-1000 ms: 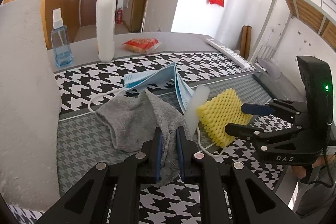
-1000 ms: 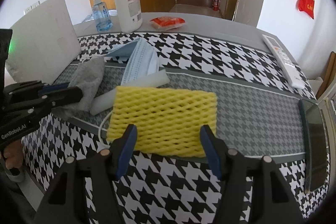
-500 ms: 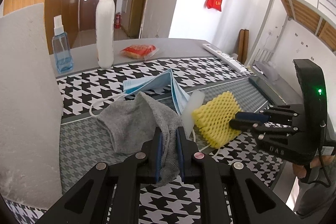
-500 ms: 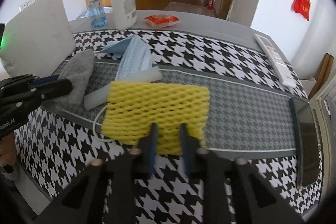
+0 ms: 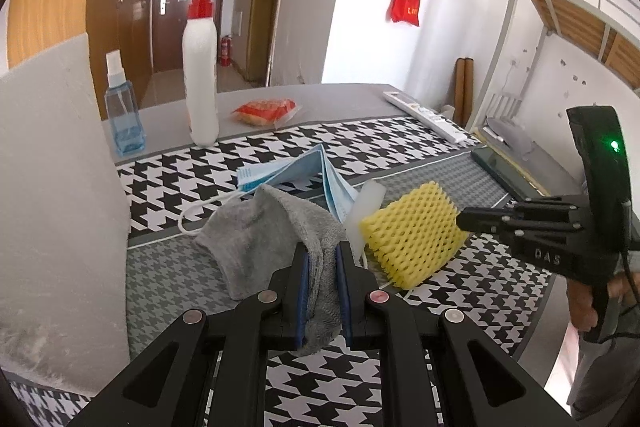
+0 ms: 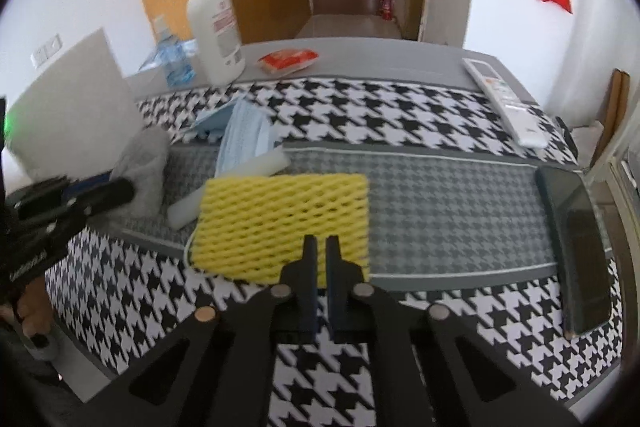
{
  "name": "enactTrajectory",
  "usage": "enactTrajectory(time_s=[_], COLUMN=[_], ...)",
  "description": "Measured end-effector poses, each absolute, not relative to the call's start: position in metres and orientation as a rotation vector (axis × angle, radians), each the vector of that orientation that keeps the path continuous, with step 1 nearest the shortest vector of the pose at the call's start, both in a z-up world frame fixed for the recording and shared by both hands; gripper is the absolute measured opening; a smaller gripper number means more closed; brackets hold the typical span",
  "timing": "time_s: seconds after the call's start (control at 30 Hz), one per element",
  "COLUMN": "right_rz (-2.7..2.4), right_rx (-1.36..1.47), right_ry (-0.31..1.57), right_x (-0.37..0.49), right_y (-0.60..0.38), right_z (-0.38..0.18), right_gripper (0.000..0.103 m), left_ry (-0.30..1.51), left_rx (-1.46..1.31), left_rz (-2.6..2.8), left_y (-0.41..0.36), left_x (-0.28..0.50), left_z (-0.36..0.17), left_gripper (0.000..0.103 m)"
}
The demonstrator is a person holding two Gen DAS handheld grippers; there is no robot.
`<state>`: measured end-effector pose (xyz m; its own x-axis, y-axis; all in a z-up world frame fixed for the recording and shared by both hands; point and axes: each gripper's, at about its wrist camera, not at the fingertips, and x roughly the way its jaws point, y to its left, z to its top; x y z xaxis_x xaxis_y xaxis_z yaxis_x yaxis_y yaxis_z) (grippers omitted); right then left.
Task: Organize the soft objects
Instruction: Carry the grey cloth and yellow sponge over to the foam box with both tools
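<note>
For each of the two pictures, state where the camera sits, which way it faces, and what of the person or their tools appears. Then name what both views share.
Left wrist: rides the left gripper, looking down-forward at the grey cloth it pinches; right gripper and a hand at right.
Right wrist: rides the right gripper, clamped on the yellow foam net; left gripper at left.
Shared: cloth, net, face masks, pump bottle.

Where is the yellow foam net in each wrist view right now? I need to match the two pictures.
Left wrist view: the yellow foam net sits right of centre, its right edge pinched by the right gripper.
Right wrist view: the net fills the centre, just above that gripper's shut fingers.
Shared landmark: the white pump bottle, upright at the far table edge in both.
</note>
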<state>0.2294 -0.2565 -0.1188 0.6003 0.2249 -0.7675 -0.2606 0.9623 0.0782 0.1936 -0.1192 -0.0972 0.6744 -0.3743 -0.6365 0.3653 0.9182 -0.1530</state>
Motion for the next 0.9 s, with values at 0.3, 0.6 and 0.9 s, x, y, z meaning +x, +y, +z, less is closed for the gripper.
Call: enactTrajectory(time_s=[0.3, 0.6, 0.9], right_rz=[0.306, 0.31, 0.301], right_rx=[0.015, 0.005, -0.007], right_ry=[0.891, 0.924, 0.903], right_x=[0.244, 0.25, 0.244], right_y=[-0.259, -0.255, -0.255], right_z=[-0.128, -0.143, -0.143], right_gripper=[0.063, 0.056, 0.008], left_ry=[0.687, 0.678, 0.679], left_rx=[0.003, 0.016, 0.031], left_rz=[-0.395, -0.38, -0.369], left_y=[-0.117, -0.116, -0.118], left_x=[0.185, 0.18, 0.177], left_z=[-0.087, -0.083, -0.082], left_gripper=[0.014, 0.014, 0.014])
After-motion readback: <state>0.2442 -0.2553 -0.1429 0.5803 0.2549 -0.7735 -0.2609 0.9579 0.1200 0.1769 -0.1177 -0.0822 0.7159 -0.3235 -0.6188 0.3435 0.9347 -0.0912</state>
